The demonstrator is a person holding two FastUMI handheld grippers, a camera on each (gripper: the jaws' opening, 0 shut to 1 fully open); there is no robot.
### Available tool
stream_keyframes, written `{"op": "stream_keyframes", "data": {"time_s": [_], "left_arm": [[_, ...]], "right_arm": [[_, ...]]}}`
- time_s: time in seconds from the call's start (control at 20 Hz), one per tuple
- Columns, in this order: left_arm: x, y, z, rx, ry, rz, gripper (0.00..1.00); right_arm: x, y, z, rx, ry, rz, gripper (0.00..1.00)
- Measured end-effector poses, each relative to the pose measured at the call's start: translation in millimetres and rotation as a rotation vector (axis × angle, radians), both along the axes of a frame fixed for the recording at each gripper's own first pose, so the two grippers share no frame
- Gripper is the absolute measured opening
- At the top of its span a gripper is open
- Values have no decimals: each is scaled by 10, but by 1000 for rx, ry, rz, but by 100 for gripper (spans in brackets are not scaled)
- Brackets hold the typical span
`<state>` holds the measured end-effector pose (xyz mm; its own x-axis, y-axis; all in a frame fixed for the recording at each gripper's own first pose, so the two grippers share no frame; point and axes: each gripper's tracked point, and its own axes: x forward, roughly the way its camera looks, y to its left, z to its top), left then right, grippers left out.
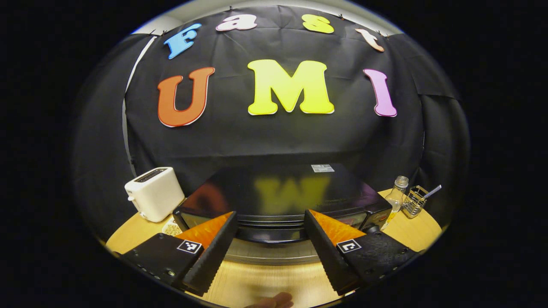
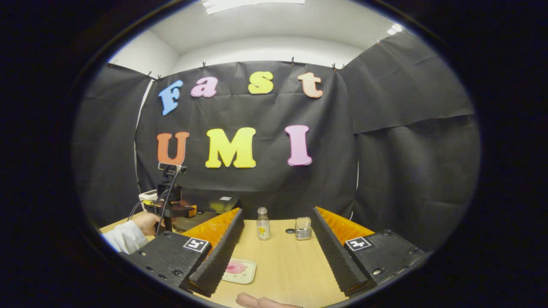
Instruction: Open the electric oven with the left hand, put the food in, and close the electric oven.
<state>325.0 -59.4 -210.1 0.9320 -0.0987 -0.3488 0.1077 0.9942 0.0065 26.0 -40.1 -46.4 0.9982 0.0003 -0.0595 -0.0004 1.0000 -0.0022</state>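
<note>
The black electric oven (image 1: 274, 192) stands straight ahead in the left gripper view, seen from slightly above. Its dark front handle (image 1: 269, 233) runs across just below my left gripper (image 1: 270, 212), which is open with the handle between and under its fingers; touching or not, I cannot tell. In the right gripper view the food, a pink piece on a small pale plate (image 2: 238, 269), lies on the table beside my right gripper (image 2: 277, 209), which hangs open and holds nothing. That view also has the left gripper (image 2: 180, 211) at the oven (image 2: 214, 204), held by a hand (image 2: 145, 222).
A white toaster (image 1: 155, 193) stands left of the oven, with a small bowl (image 1: 172, 229) in front of it. A glass bottle (image 1: 396, 194) and a wire holder (image 1: 417, 199) stand on the right of the wooden table (image 2: 282, 261).
</note>
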Motion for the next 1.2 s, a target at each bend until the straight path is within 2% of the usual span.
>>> {"op": "stream_keyframes", "data": {"time_s": [0.05, 0.35, 0.5, 1.2], "left_arm": [[29, 6, 12, 11, 1, -1, 99], [61, 10, -11, -1, 62, 2, 98], [27, 28, -10, -10, 42, -12, 98], [-689, 114, -147, -71, 10, -21, 98]], "right_arm": [[-2, -18, 21, -1, -4, -4, 96], [-70, -24, 92, -6, -19, 2, 96], [-63, -22, 106, -9, -30, 7, 96], [-170, 1, 40, 13, -20, 2, 96]]}}
